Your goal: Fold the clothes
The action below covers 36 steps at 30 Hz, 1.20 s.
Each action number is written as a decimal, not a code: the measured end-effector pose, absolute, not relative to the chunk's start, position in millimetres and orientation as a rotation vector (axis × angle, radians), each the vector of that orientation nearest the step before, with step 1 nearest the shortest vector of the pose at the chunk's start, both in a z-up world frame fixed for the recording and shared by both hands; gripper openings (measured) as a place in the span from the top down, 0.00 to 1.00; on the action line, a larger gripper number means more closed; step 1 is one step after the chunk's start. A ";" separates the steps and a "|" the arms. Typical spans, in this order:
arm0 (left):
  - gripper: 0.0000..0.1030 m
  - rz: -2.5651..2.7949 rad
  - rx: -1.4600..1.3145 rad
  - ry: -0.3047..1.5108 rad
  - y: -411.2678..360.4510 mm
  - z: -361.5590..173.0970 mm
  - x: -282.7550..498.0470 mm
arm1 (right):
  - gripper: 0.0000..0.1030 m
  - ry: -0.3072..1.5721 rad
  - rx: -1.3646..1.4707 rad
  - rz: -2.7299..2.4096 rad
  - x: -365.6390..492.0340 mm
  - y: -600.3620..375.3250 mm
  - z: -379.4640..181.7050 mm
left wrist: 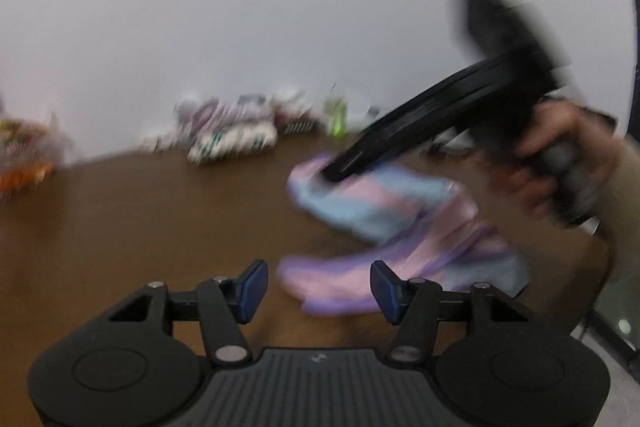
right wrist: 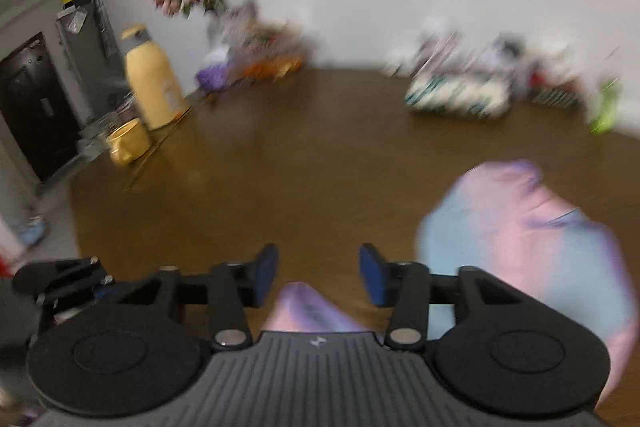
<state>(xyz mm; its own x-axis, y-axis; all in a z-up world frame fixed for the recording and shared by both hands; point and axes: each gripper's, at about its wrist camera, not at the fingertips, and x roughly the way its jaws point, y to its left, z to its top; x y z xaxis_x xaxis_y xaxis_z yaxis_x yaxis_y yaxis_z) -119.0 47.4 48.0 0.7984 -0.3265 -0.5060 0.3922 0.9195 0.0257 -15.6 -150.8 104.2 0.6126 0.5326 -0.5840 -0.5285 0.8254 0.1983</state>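
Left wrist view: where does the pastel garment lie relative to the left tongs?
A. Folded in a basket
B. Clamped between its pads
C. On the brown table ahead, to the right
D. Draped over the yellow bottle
C: the pink, blue and purple garment lies crumpled on the brown table, ahead and right of the open left tongs.

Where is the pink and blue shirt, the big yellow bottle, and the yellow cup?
pink and blue shirt [right wrist: 528, 227], right wrist view, its middle.
yellow bottle [right wrist: 154, 87], right wrist view, its body.
yellow cup [right wrist: 128, 143], right wrist view, its side.

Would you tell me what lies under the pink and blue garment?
The pink and blue garment rests crumpled on the brown table. Anything beneath its folds is covered.
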 end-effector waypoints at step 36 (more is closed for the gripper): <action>0.35 -0.378 0.036 0.514 -14.0 28.4 -111.4 | 0.98 0.423 -0.261 0.192 -165.9 -153.9 105.7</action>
